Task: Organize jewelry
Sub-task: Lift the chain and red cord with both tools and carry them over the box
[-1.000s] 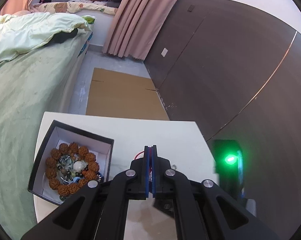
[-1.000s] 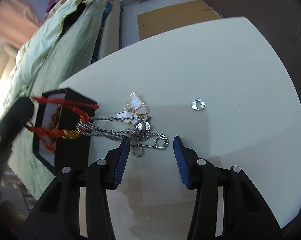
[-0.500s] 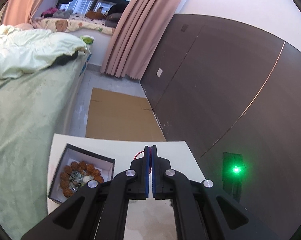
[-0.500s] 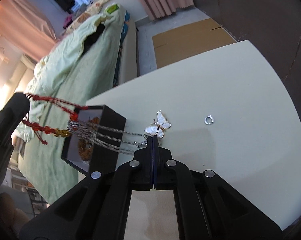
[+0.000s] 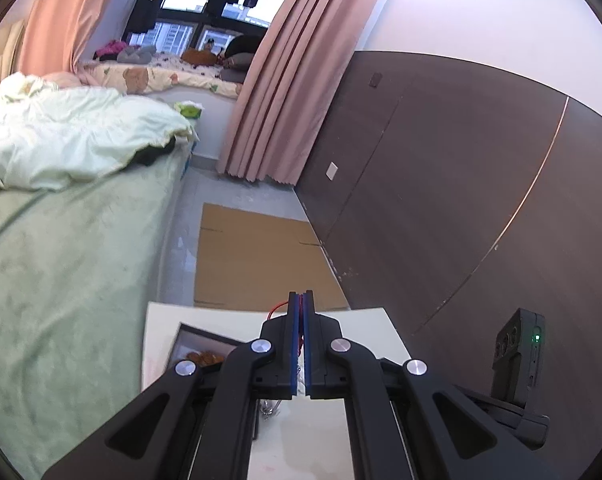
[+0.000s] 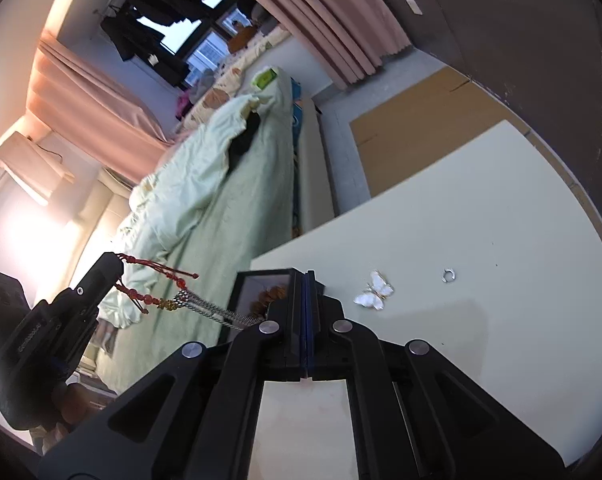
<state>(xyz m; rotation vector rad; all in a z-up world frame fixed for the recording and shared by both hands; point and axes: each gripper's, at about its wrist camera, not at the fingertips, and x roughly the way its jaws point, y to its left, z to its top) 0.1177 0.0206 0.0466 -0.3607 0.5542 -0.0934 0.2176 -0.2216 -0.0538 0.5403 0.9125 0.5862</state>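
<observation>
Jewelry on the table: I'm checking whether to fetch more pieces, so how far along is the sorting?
Done: a brown bead bracelet lies in the black box. In hand: the left claw pinches a red cord bracelet tangled with a silver chain, whose other end runs behind the shut right claw, both lifted off the table. Left: the butterfly pendant and the small silver ring sit loose on the table.

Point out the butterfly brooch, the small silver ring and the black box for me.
butterfly brooch (image 6: 375, 294): right wrist view, where the white wings join.
silver ring (image 6: 447, 275): right wrist view, on its metal band.
black box (image 6: 261, 273): right wrist view, on its far rim.
</observation>
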